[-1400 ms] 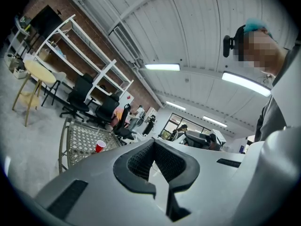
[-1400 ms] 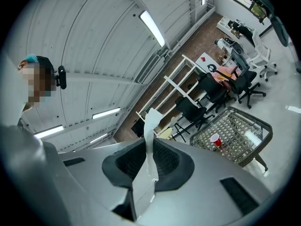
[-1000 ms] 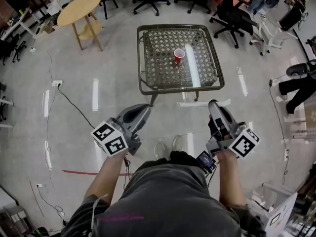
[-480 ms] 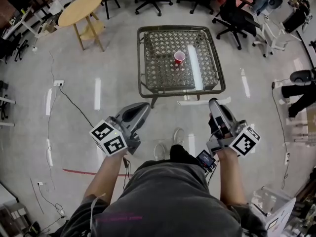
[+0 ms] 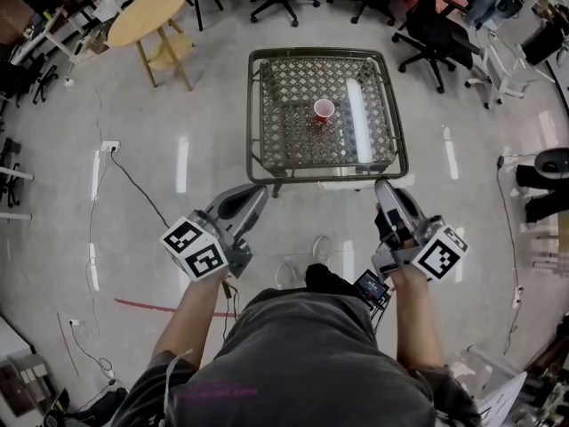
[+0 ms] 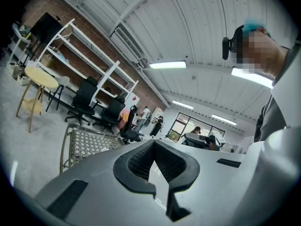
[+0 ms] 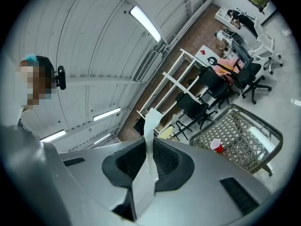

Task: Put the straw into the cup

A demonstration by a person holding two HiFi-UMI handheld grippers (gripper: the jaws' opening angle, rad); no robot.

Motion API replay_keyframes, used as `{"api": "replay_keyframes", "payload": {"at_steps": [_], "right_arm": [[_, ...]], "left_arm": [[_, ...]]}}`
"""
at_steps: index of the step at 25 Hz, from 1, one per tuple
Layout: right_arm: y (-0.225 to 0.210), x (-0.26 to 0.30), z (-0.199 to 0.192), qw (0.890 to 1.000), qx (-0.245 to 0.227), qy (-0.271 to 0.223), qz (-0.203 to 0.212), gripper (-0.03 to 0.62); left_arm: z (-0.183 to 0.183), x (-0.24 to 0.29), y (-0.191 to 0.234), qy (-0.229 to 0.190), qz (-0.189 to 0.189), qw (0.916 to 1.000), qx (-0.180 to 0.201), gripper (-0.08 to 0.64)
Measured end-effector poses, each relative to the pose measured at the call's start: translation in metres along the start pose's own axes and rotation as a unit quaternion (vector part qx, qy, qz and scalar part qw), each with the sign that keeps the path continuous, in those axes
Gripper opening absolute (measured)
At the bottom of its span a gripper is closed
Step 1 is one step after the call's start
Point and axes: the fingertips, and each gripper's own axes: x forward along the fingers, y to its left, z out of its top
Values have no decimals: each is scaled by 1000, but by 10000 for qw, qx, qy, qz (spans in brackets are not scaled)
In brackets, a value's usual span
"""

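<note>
On the counter (image 5: 252, 123), near its centre, stands one red cup (image 5: 324, 108), upright with its mouth facing up. The inside reads pale, and its contents cannot be made out from this height. A bright streak of reflected light lies on the counter top just right of the cup. The cup is the only item seen on the counter, whose top shows a lattice pattern inside a dark rim.

One straw (image 7: 149, 140), a white flat strip, is clenched between the jaws of the right tool (image 5: 384, 187). It rises upright past the jaw tips and is well apart from the cup.

The left tool (image 5: 258, 190) is clenched too, its jaws meeting with nothing between them.

Both tools are held over the floor (image 5: 178, 87) on the near side of the counter, short of its near edge.

Count: one cup, one straw, two tools. One round table (image 5: 147, 14) stands off the counter's far left corner, and chairs (image 5: 427, 25) stand beyond the far edge.
</note>
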Motion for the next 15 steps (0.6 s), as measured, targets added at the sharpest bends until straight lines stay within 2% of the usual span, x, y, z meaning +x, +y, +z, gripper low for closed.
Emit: {"api": "replay_keyframes", "payload": {"at_steps": [15], "right_arm": [[-61,19,46,9992,186,161,301,44]], "left_arm": [[9,68,6,92,389,9992,59,9]]}}
